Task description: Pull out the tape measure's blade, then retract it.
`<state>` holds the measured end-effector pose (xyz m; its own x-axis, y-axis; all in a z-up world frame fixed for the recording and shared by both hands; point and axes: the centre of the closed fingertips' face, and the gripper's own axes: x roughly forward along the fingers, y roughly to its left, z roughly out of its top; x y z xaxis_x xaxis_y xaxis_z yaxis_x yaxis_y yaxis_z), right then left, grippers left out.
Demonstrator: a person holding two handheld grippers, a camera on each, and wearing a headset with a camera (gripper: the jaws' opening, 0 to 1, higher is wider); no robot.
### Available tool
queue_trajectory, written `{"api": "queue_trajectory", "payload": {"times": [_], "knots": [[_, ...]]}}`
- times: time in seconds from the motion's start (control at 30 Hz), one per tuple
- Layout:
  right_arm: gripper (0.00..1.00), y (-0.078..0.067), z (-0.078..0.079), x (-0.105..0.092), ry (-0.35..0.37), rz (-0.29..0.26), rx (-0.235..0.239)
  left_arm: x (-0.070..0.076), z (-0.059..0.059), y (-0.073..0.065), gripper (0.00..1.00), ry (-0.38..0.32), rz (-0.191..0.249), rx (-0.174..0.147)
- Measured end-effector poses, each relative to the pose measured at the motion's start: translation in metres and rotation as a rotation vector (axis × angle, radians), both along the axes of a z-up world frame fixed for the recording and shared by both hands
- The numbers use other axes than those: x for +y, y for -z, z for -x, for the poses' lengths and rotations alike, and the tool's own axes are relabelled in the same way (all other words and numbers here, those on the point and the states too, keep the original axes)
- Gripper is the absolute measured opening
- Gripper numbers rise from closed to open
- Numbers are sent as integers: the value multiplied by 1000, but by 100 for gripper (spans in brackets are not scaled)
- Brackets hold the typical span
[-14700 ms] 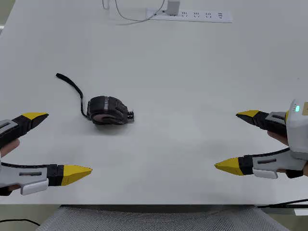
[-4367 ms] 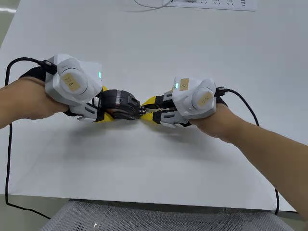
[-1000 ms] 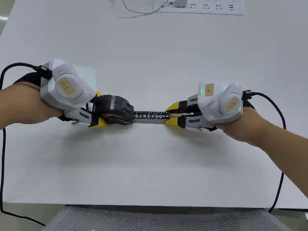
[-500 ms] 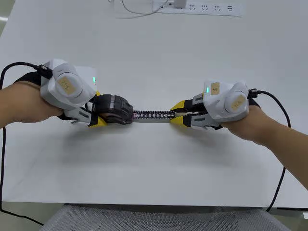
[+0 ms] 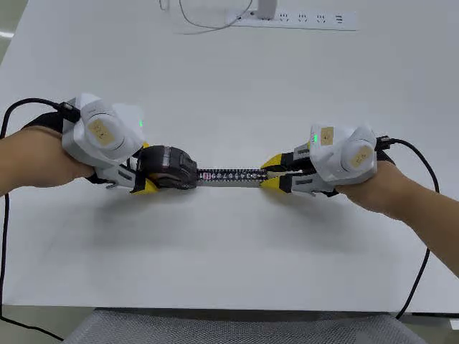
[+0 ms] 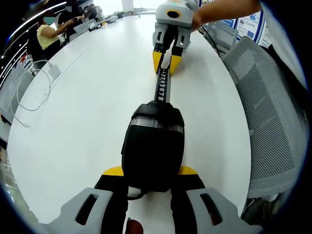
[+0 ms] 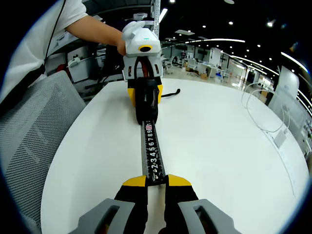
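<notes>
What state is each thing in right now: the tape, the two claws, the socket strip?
tape measure case: clamped, resting on the table.
blade: partly pulled out, straight.
left gripper: shut on the tape measure case.
right gripper: shut on the blade's end.
power strip: one plug in.

Your head camera looks down from above at the table (image 5: 229,93), left gripper (image 5: 147,169) and right gripper (image 5: 270,173). Your left gripper camera sits low, close behind the tape measure (image 6: 153,141), facing the right gripper. Your right gripper camera faces back along the blade (image 7: 152,151). All three see that blade.
</notes>
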<state>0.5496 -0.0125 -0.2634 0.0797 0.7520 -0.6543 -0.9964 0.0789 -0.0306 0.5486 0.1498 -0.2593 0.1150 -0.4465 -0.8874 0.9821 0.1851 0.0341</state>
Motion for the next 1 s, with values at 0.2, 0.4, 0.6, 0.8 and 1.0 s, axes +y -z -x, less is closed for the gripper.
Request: {"api": "queue_trajectory", "payload": {"times": [0.2, 0.4, 0.6, 0.8, 1.0], "knots": [[8, 0, -1, -7, 1, 11, -4, 0, 0, 1, 29, 1, -1, 2], [8, 1, -2, -11, 2, 21, -4, 1, 0, 1, 29, 2, -3, 1], [8, 1, -3, -16, 3, 31, -6, 2, 1, 3, 29, 6, -12, 3], [8, 0, -3, -23, 14, 36, -5, 5, 1, 6, 28, 9, -12, 0], [8, 2, -5, -23, 17, 42, -4, 4, 0, 6, 28, 9, -10, 2]]}}
